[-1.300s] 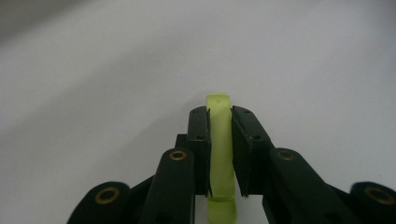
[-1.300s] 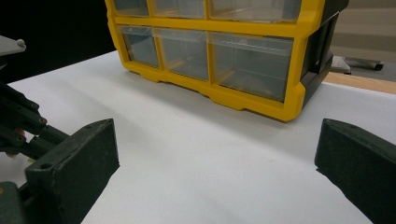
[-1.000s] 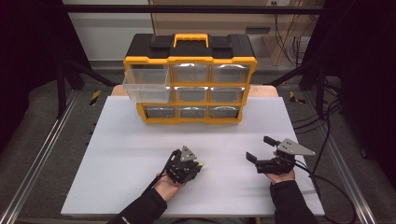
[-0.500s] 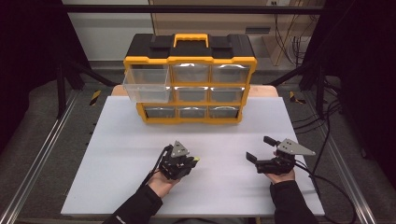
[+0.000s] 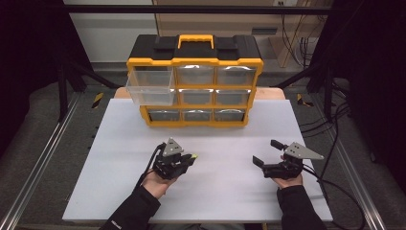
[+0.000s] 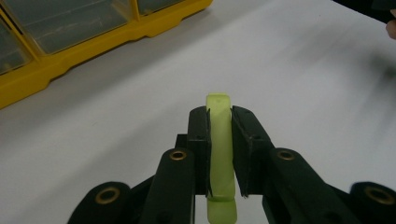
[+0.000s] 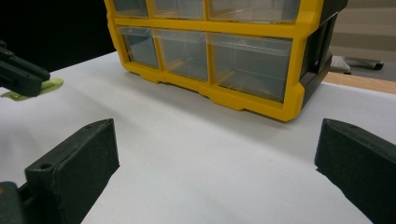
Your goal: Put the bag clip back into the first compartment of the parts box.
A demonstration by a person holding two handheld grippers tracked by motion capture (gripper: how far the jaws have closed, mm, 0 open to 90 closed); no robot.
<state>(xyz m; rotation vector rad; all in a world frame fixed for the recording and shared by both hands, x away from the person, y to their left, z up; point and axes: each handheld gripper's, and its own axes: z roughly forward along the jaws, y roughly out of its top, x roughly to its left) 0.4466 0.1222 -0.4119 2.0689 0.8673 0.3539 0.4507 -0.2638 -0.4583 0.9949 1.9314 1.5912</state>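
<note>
Start at the left of the high view: the pulled-out clear drawer (image 5: 150,86) juts from the top-left corner of the yellow-and-black drawer cabinet (image 5: 195,81), standing open and, as far as you can see through its walls, with nothing in it; that drawer is the likely goal, though this is a judgement only.

Your left tongs (image 5: 184,160) are clamped on a thin yellow-green strip (image 6: 220,154); in the left gripper view the pads press its two flat faces, and its long axis runs straight out along the jaws, with the far tip poking past them and the near end trailing back toward the gripper's body; the strip is off the white worktop (image 5: 119,158), carried in the air just above it.

The relation that matters: the open drawer lies ahead of the left tongs and a little to their left, well apart from them across bare worktop; the strip's tip points more toward the right than toward the drawer, so you would have to swing the wrist leftward as you carry it forward and up over the drawer's front wall.

Your right tongs (image 5: 269,154) stand wide open with nothing between them, low over the worktop; they are much farther from the drawer, so the left hand is the nearer one for the move.
</note>
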